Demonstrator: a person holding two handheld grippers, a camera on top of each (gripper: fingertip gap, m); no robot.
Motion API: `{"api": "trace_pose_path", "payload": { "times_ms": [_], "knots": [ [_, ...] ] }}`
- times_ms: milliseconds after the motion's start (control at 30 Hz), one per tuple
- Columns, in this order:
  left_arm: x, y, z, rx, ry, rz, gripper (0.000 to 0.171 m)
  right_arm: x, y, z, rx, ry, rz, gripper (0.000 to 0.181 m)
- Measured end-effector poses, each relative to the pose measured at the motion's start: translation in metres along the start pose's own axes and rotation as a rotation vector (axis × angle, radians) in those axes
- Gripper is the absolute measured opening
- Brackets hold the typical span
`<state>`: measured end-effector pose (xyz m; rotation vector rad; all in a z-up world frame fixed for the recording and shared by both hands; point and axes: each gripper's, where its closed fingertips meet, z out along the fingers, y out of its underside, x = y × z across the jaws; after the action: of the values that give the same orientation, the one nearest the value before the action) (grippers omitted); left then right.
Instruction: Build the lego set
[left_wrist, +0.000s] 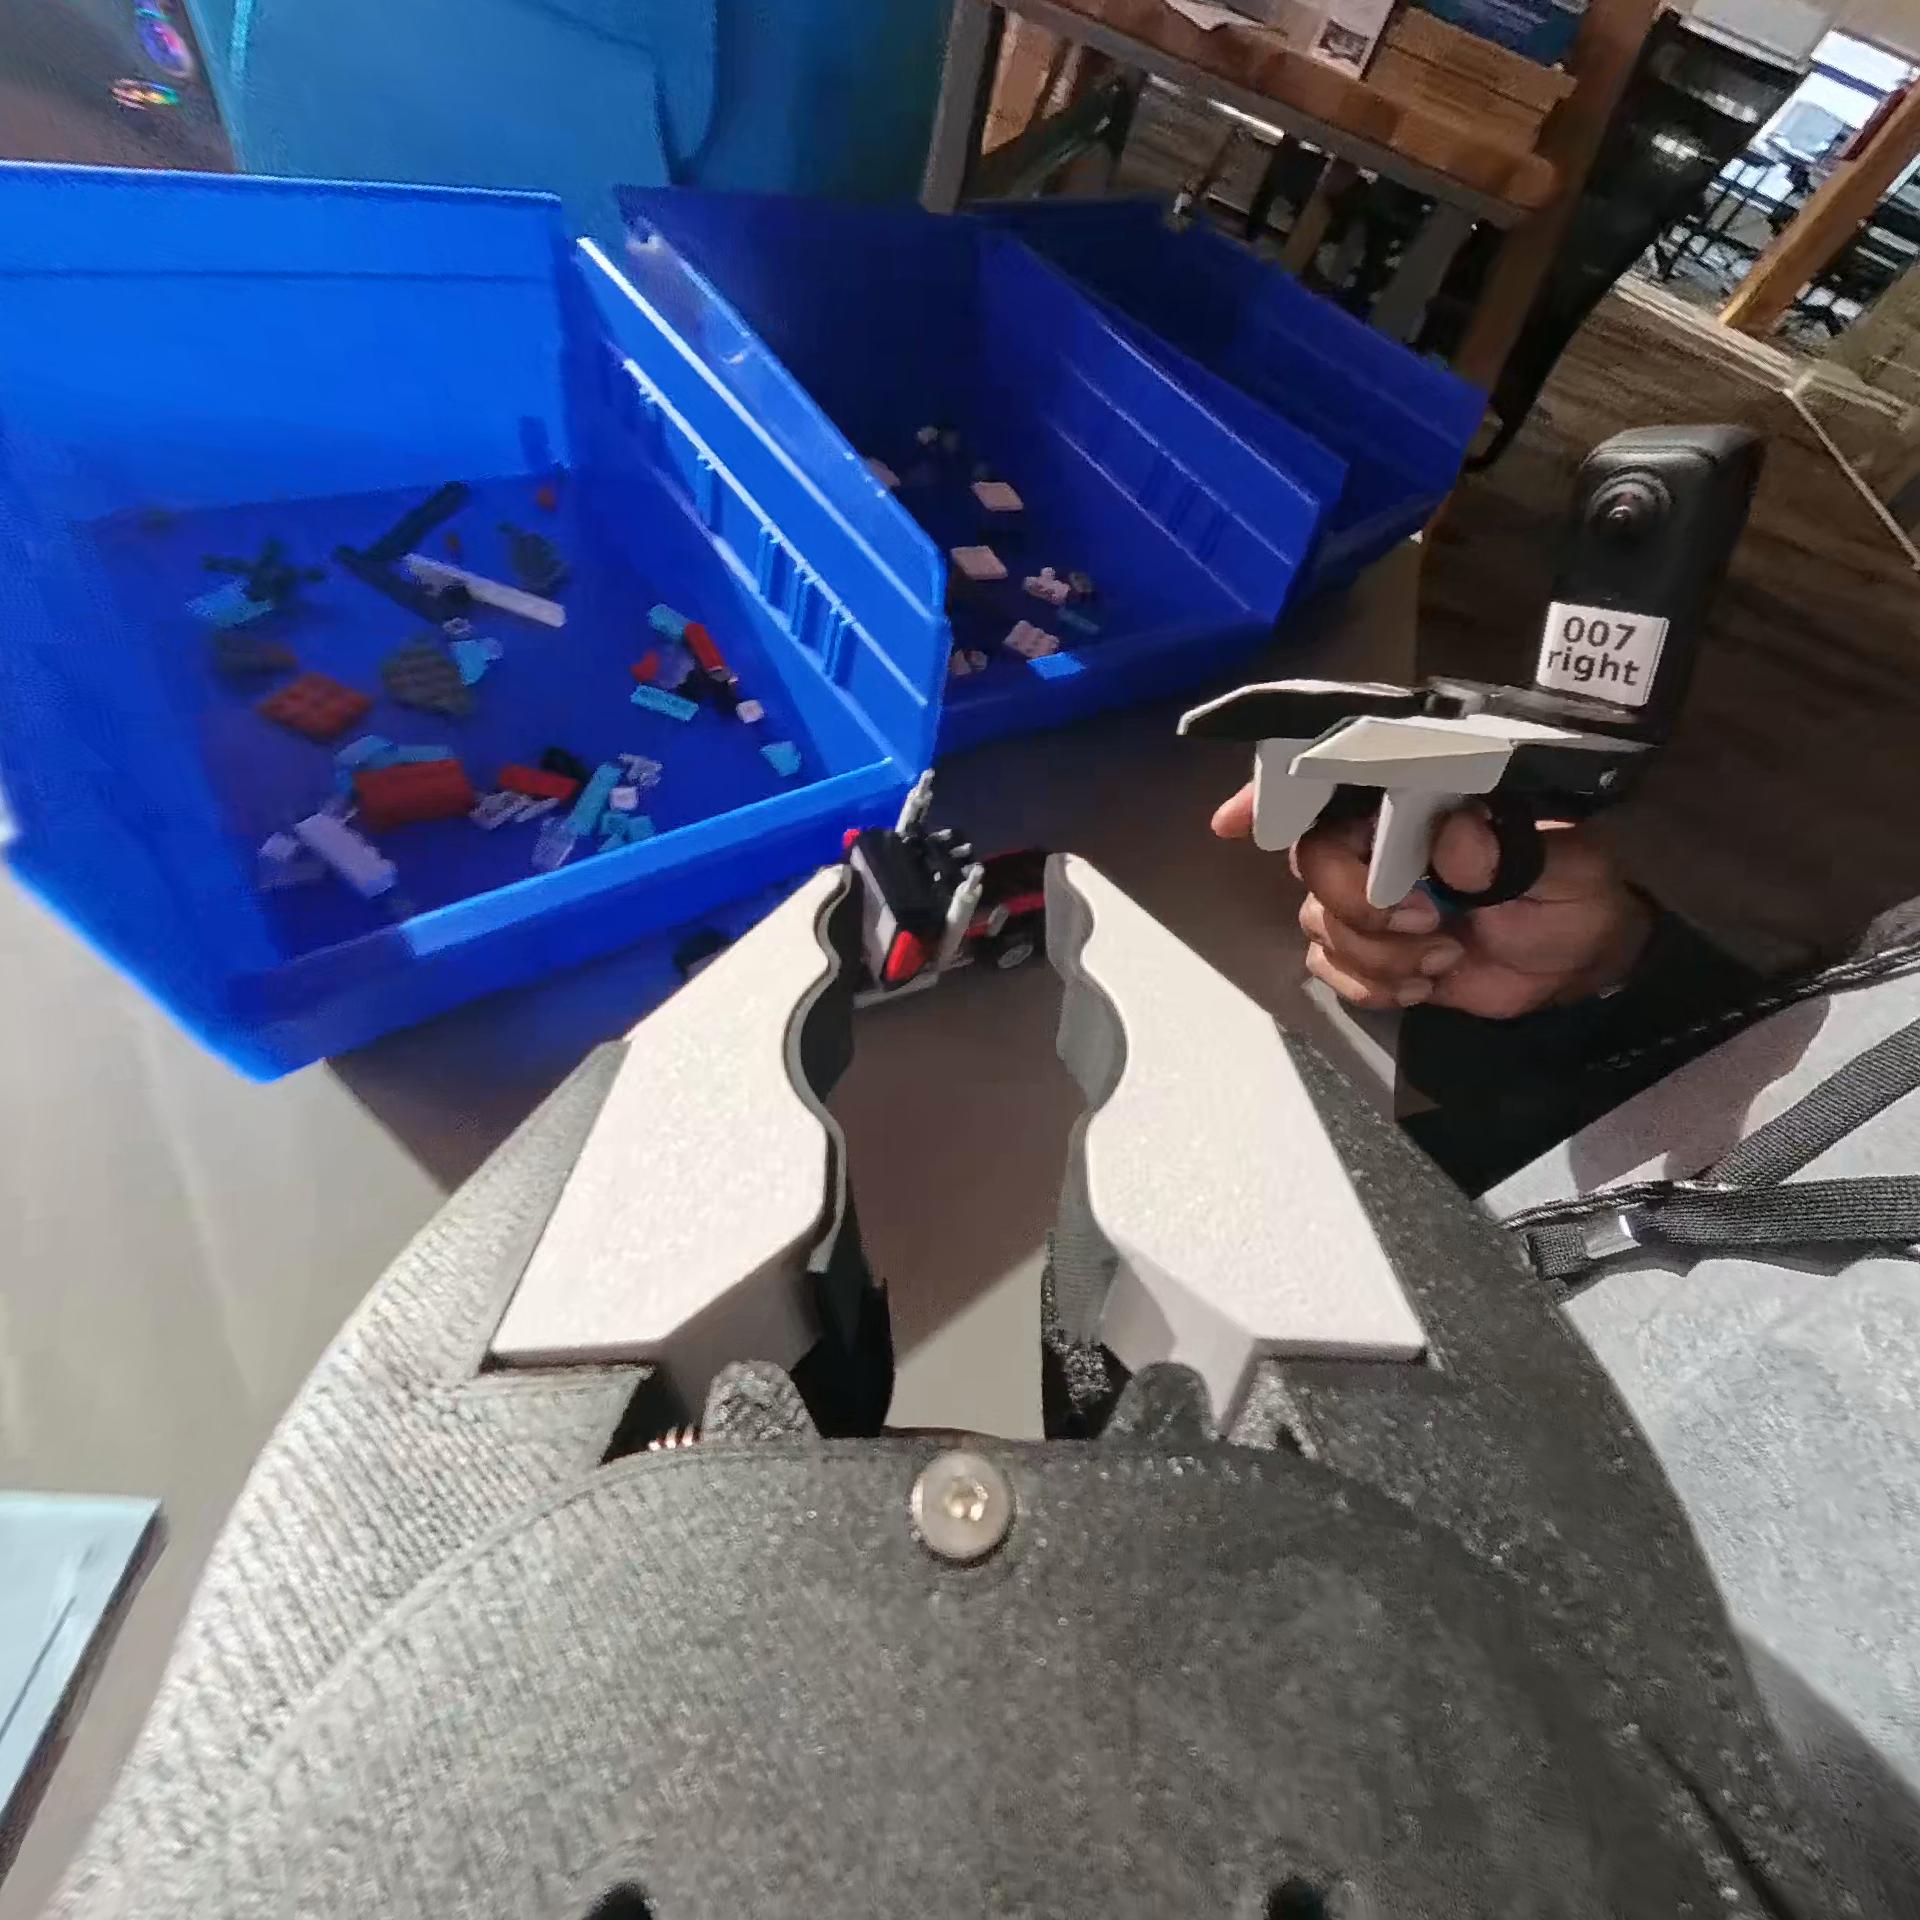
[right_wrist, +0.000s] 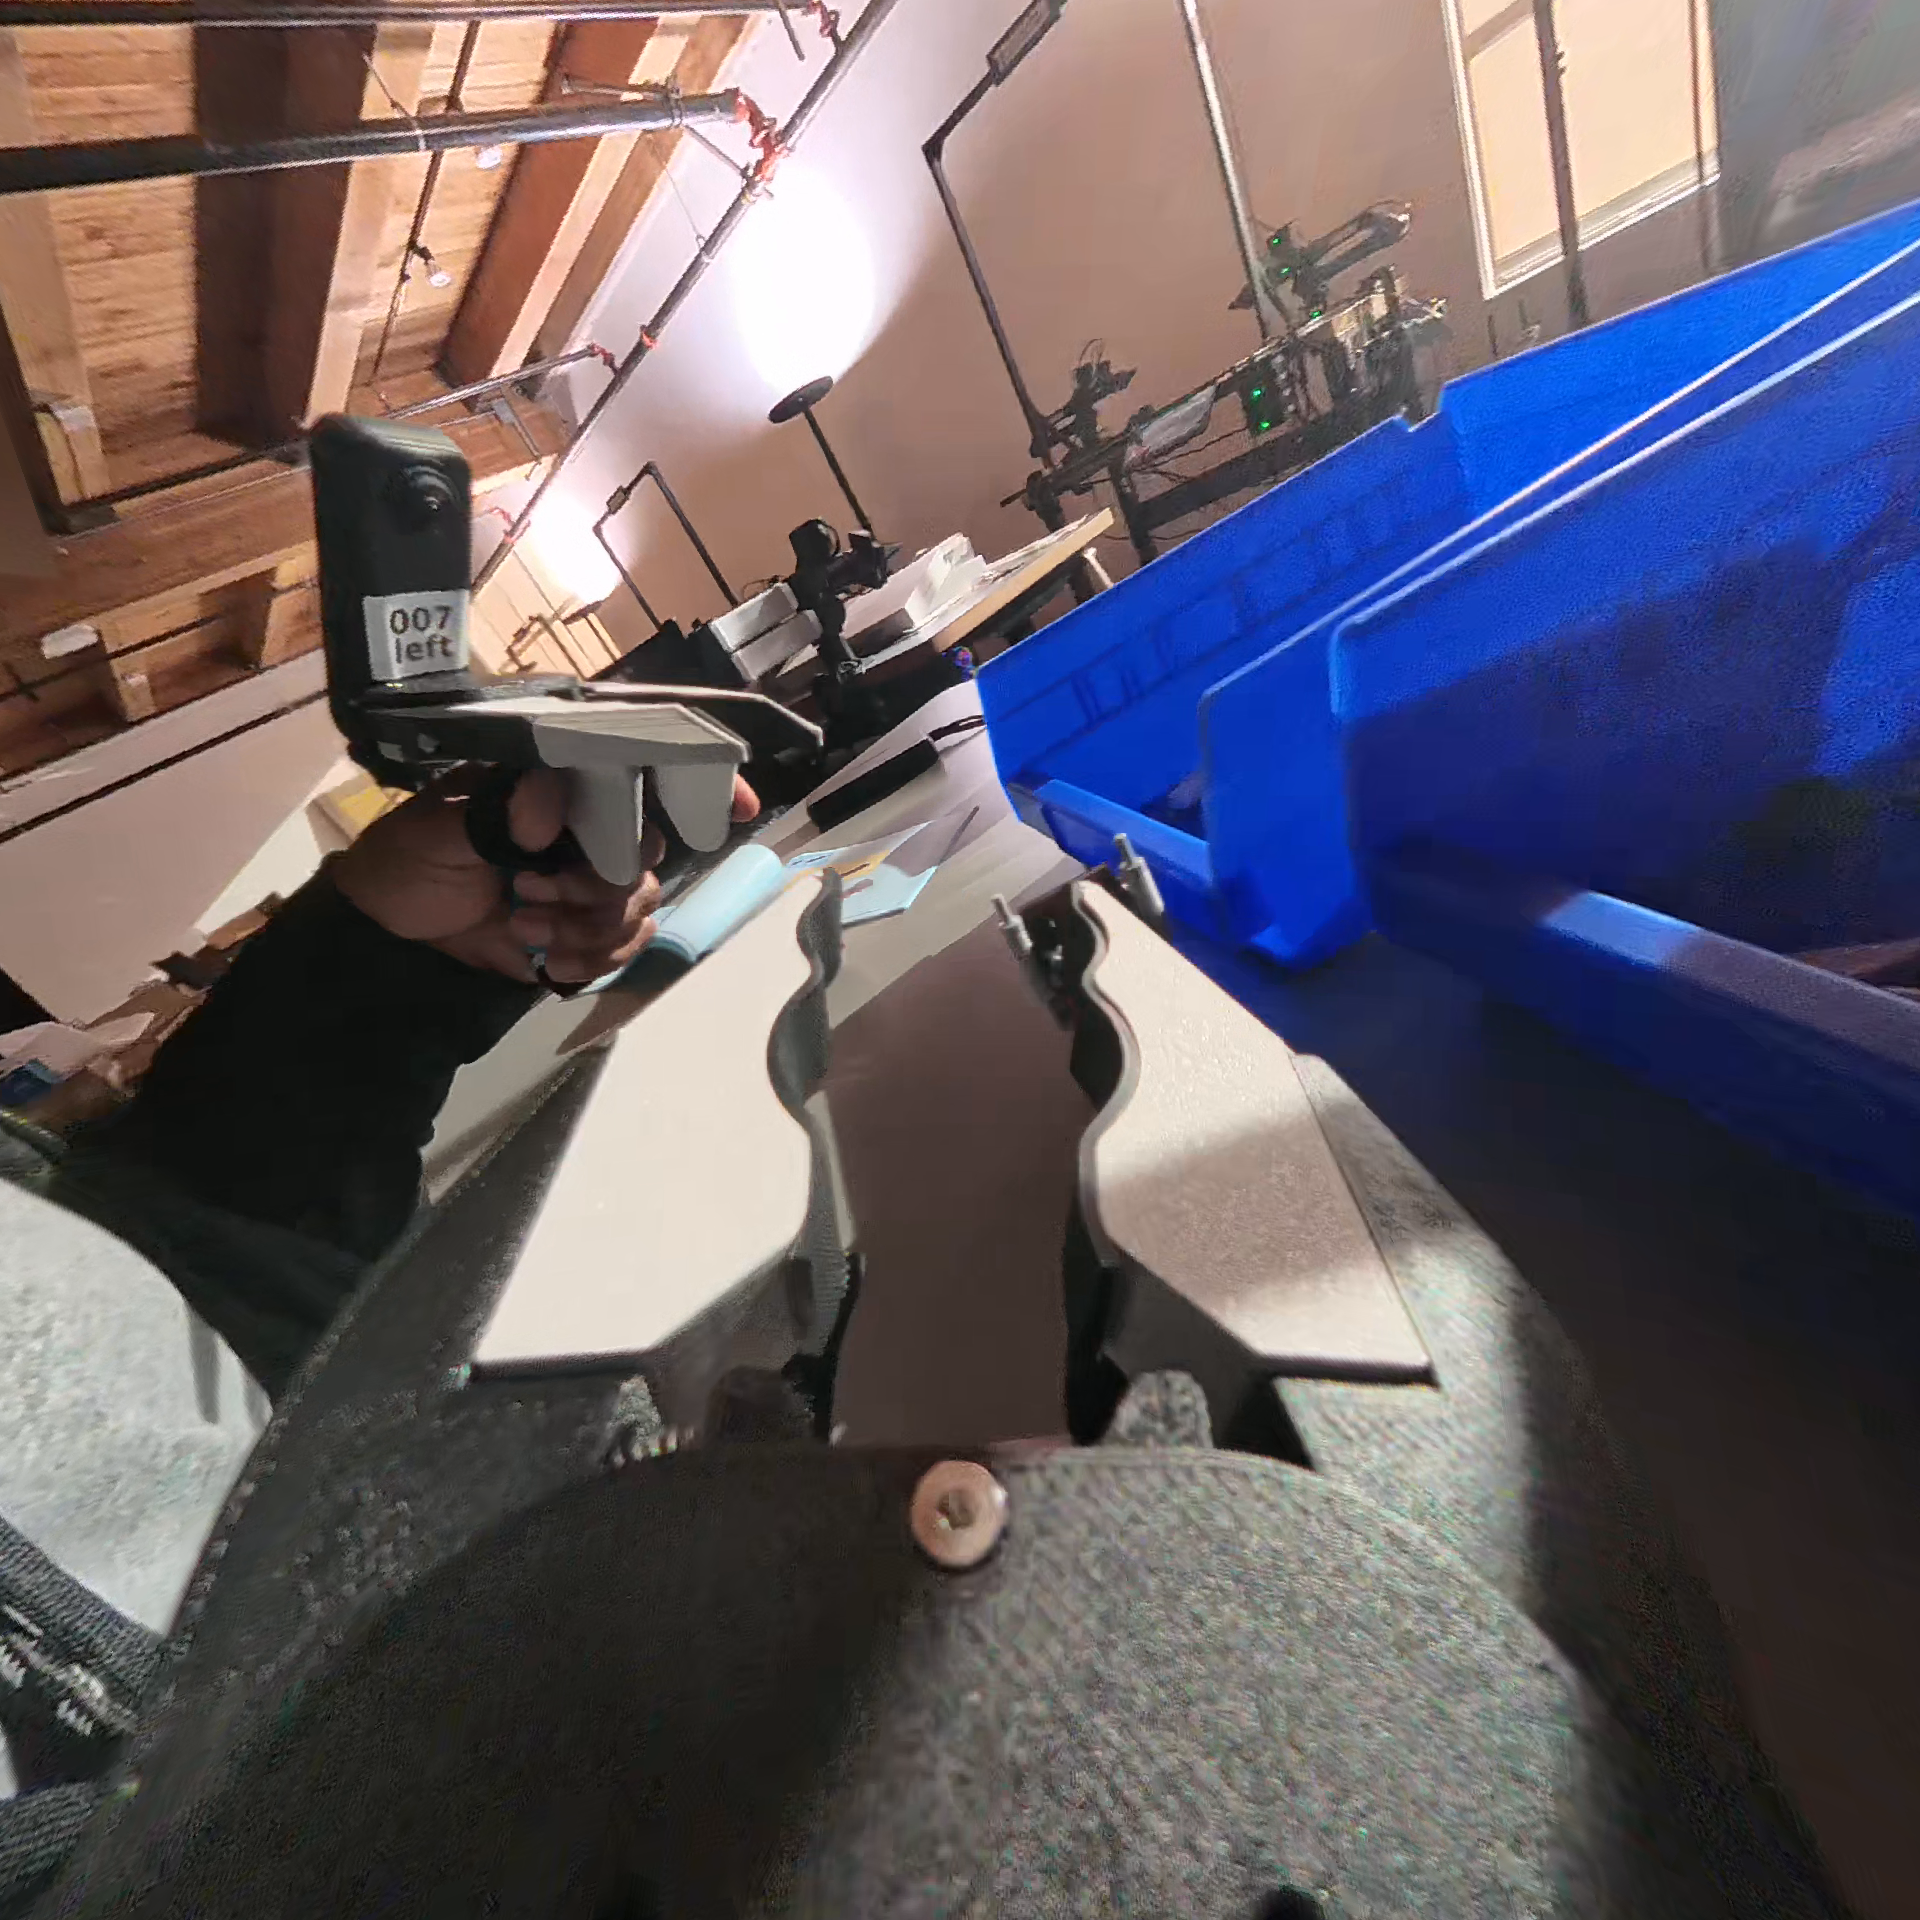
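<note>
Holding both tongs spread and empty, our left gripper (left_wrist: 951, 914) nears the small black-and-red brick truck (left_wrist: 940, 914); a careless squeeze could dislodge its thin grey exhaust stacks.

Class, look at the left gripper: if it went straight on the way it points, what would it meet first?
Probably the small lego truck on the table, right ahead of the open left gripper; the depth is hard to judge.

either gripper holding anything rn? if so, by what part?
Nothing held. The left gripper is open, the small lego truck on the table beyond its tips, ungripped. The right gripper is open and empty.
</note>
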<state>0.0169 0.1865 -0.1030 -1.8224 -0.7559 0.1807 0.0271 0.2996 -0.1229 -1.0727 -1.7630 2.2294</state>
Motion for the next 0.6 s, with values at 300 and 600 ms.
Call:
{"api": "trace_pose_path", "payload": {
  "times_ms": [300, 600],
  "knots": [
    [0.064, -0.058, 0.086, -0.082, 0.207, 0.16, 0.037, 0.037, -0.023, -0.034, 0.069, 0.109, -0.007, 0.04],
    [0.137, -0.108, 0.201, -0.225, 0.418, 0.376, 0.037, 0.061, -0.05, -0.079, 0.18, 0.151, -0.019, 0.04]
  ]
}}
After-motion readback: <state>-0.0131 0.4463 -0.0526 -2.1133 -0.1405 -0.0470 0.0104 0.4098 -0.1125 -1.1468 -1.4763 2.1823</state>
